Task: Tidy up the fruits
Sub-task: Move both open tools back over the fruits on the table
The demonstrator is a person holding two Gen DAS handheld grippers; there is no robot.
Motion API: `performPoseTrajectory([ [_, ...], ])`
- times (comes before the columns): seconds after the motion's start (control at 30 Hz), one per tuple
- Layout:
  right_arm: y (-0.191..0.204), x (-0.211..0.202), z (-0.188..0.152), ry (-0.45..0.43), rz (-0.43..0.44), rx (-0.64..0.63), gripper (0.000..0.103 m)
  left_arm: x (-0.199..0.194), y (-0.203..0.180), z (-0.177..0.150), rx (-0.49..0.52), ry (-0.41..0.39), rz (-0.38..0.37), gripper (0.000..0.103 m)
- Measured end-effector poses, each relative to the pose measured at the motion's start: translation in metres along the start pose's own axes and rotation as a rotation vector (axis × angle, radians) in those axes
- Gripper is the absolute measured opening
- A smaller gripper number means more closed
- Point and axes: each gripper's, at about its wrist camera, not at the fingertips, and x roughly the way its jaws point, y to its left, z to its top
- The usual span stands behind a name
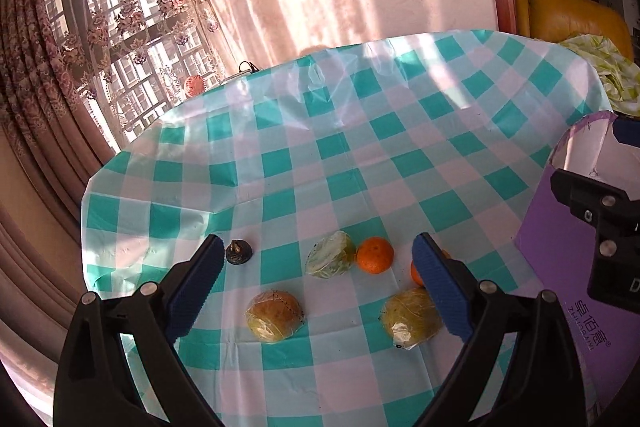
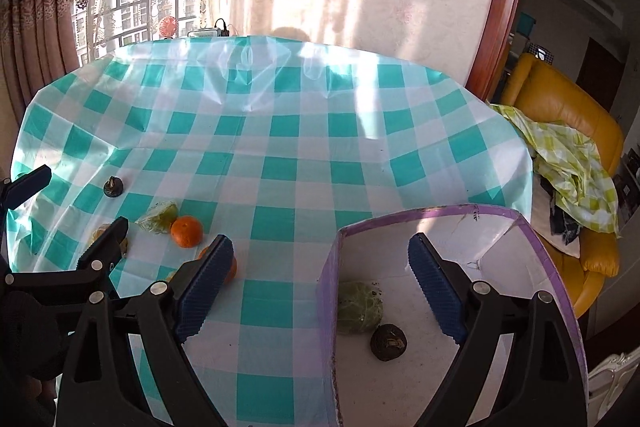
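Note:
On the teal-checked tablecloth (image 1: 360, 167) lie a dark fruit (image 1: 238, 253), a green wrapped fruit (image 1: 331, 255), an orange (image 1: 375, 255) and two yellowish wrapped fruits (image 1: 274, 315) (image 1: 412, 317). A second orange (image 1: 416, 273) peeks from behind a pad. My left gripper (image 1: 320, 287) hovers open above them, holding nothing. My right gripper (image 2: 320, 291) is open and empty, straddling the near left wall of the purple box (image 2: 420, 217). Inside the box rest a green wrapped fruit (image 2: 358, 307) and a dark round fruit (image 2: 388, 342).
The purple box (image 1: 560, 247) stands right of the loose fruit, with a right gripper finger (image 1: 580, 189) at its rim. A yellow armchair (image 2: 560, 115) with a green checked cloth (image 2: 568, 163) sits past the table's right edge. Curtains and a window lie beyond the far edge.

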Motion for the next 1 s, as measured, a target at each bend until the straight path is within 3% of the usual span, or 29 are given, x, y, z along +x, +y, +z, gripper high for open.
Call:
performPoseTrajectory([
  [1.0,0.096,0.038,0.005,0.08,0.055,-0.158,0.086,0.055,0.101,-0.04,-0.159,0.109,0.093,0.095],
])
